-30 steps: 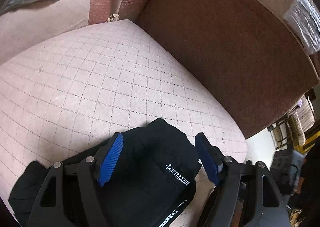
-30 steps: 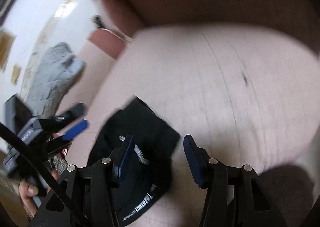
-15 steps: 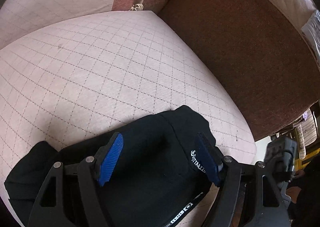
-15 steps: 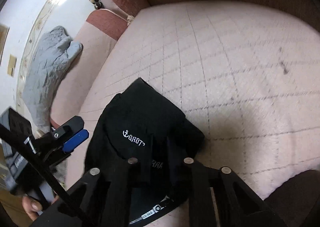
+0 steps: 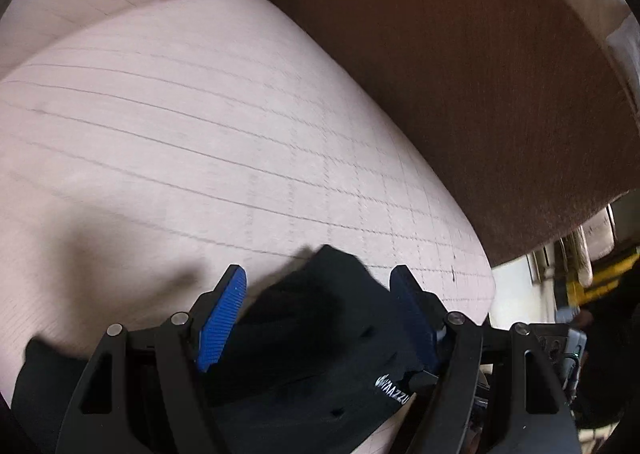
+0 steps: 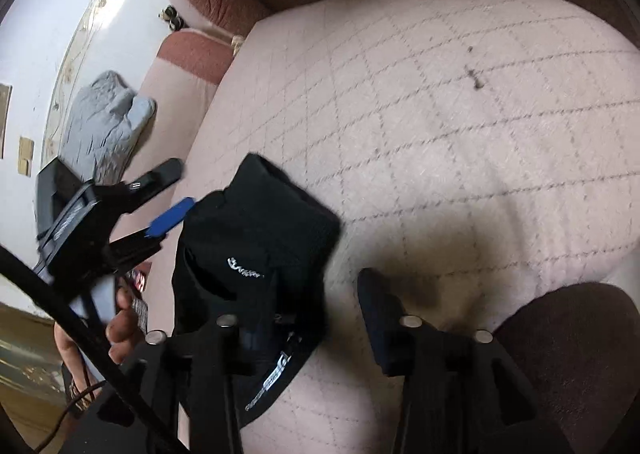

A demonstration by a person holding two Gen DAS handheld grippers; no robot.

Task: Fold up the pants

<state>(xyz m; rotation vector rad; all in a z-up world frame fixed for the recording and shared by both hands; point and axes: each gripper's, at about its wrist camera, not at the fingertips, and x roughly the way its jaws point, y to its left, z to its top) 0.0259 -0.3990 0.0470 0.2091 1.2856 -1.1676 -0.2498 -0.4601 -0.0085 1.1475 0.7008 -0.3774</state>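
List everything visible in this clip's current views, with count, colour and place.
pants: one, black, bundled on the seat cushion's near edge.
seat cushion: one, pale pink with a grid pattern, under the pants.
backrest: one, brown, behind the cushion.
cloth: one, grey, on the next cushion.
left claw: one, black with blue pads, open over the pants.
right claw: one, black, open at the pants.

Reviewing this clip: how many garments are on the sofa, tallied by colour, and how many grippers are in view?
Black garments: 1, the folded black pants on the pink seat cushion
Grey garments: 1, the grey garment on the next cushion
Grippers: 2, left gripper and right gripper, both open
Total: 4
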